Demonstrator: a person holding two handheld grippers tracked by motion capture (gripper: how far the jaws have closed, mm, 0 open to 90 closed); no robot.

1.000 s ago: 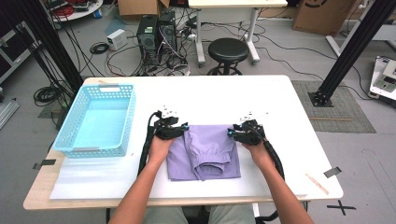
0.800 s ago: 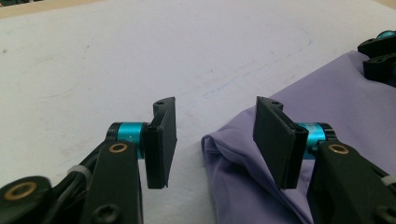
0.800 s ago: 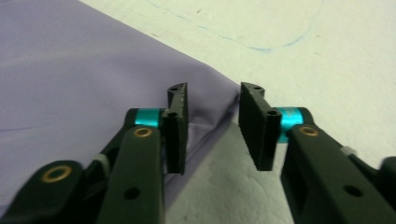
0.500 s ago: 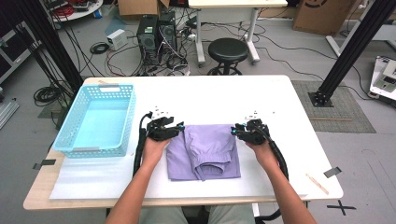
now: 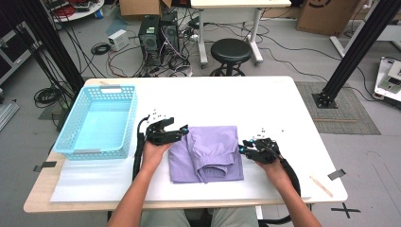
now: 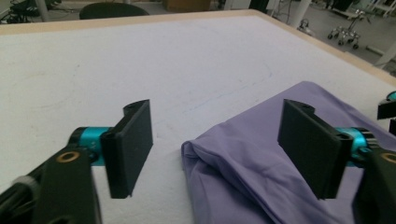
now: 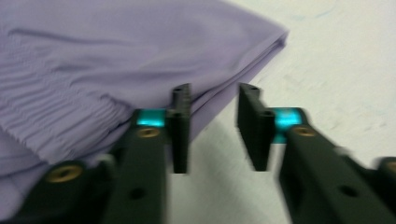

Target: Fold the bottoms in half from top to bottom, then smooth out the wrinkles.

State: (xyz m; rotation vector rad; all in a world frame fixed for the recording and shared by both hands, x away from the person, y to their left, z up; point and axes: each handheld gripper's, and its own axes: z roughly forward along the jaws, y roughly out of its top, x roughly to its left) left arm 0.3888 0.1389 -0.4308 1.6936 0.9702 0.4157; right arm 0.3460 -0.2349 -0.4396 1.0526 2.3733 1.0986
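High view is showing the folded purple garment (image 5: 208,153) lying flat at center frame on the white counter (image 5: 265,101), so folding looks finished while moving it into the blue basket (image 5: 128,109) at left, which is sitting empty, looks still ahead. I am holding my left gripper (image 5: 183,131) at its upper-left corner with jaws that have just been opening, now spread with cloth between them but unpinched. My right gripper (image 5: 241,150) is sitting beside its right edge, jaws partly parted and pinching nothing.

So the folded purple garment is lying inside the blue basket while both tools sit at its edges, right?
Not quite. The high view shows the folded purple garment lying on the white table, beside the blue basket. The left tool and right tool are at its edges.
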